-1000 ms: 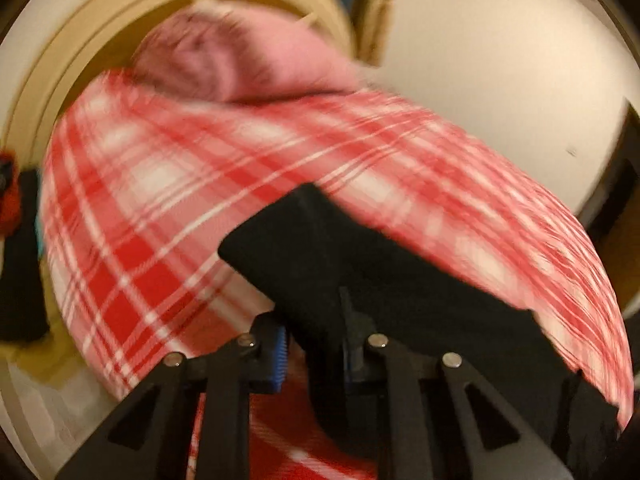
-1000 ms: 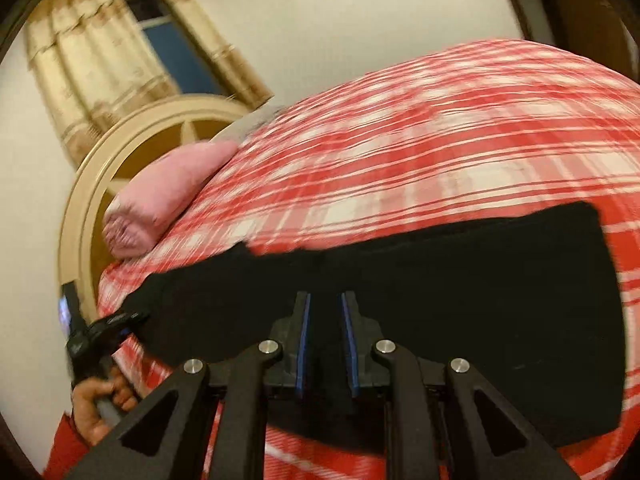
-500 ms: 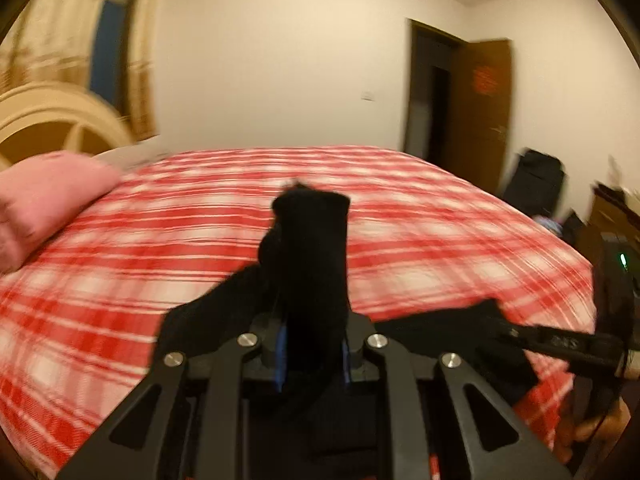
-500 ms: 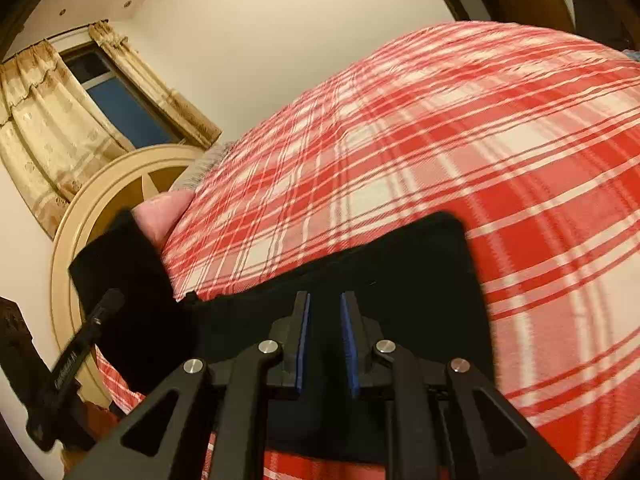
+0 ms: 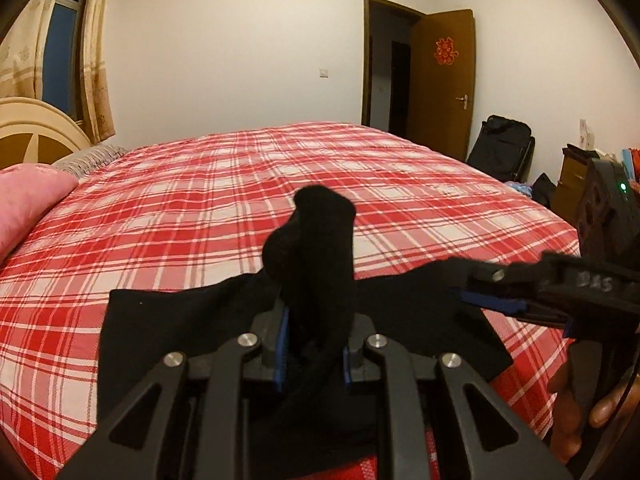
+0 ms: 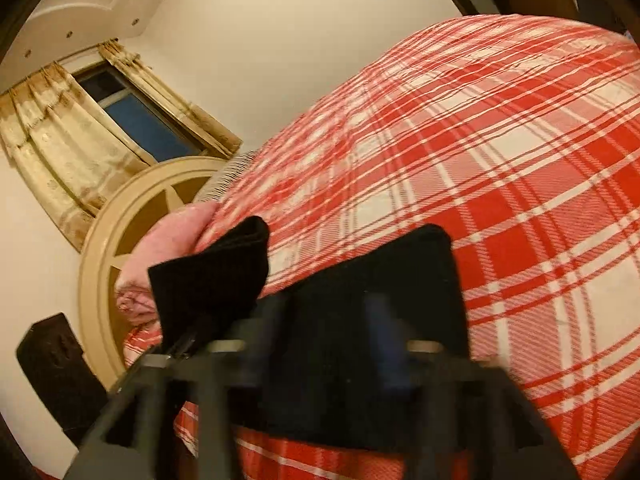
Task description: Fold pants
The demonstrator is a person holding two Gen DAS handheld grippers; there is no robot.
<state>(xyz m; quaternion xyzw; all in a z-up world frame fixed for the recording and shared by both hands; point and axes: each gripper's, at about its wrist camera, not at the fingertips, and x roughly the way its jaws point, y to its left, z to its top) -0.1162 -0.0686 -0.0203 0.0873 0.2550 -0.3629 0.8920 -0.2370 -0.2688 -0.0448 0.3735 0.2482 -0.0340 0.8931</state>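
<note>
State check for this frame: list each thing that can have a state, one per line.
Pants: partly lifted; the rest lies on the bed.
Left gripper: shut on a bunched end of the pants, held upright.
Right gripper: at the pants' other edge; jaws too blurred to tell.
Door: open.
Curtains: drawn apart, window showing.
Pillow: lying at the head of the bed.

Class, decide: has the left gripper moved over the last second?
Yes. The left gripper swung up with the black pants: the pink pillow shifted from top centre to the left edge.
</note>
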